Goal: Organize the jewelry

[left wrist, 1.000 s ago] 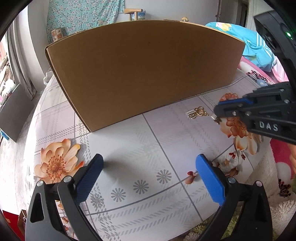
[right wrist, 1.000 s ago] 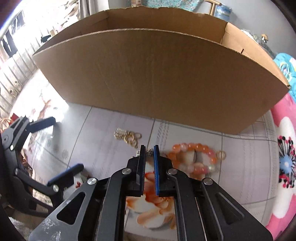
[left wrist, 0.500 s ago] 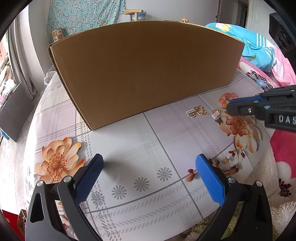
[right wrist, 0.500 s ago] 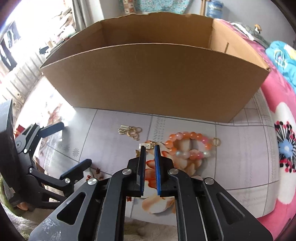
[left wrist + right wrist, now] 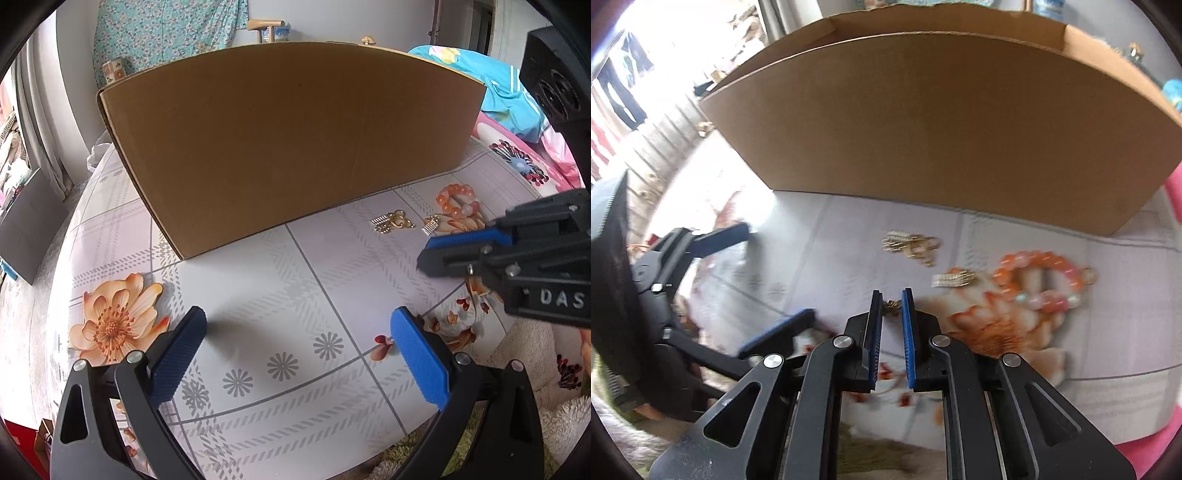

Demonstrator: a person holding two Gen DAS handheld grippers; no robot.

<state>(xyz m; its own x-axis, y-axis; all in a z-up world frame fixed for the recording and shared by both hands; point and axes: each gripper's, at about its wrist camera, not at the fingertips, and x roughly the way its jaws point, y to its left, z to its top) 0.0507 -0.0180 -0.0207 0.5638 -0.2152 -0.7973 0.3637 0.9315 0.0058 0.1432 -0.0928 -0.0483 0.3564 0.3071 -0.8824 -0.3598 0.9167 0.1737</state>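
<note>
A big open cardboard box [image 5: 288, 140] stands on the floral tablecloth; it also shows in the right wrist view [image 5: 942, 122]. In front of it lie a gold earring cluster [image 5: 910, 245], a silver-gold comb-shaped earring [image 5: 951, 278] and an orange bead bracelet [image 5: 1038, 277], which the left wrist view also shows: the cluster [image 5: 391, 221], the comb earring [image 5: 430, 225], the bracelet [image 5: 456, 201]. My right gripper [image 5: 891, 304] has its jaws narrowly apart, with a small gold piece [image 5: 891, 306] between the tips. My left gripper [image 5: 295, 347] is open and empty above the cloth.
The table edge [image 5: 461, 417] runs at the lower right, with a fluffy rug [image 5: 565, 417] below. A pink flowered bedcover [image 5: 517, 162] lies to the right. My left gripper shows at the left of the right wrist view [image 5: 731, 280].
My right gripper has pulled back toward me and to the left, away from the bracelet, and its jaws have parted slightly. The left gripper has stayed put.
</note>
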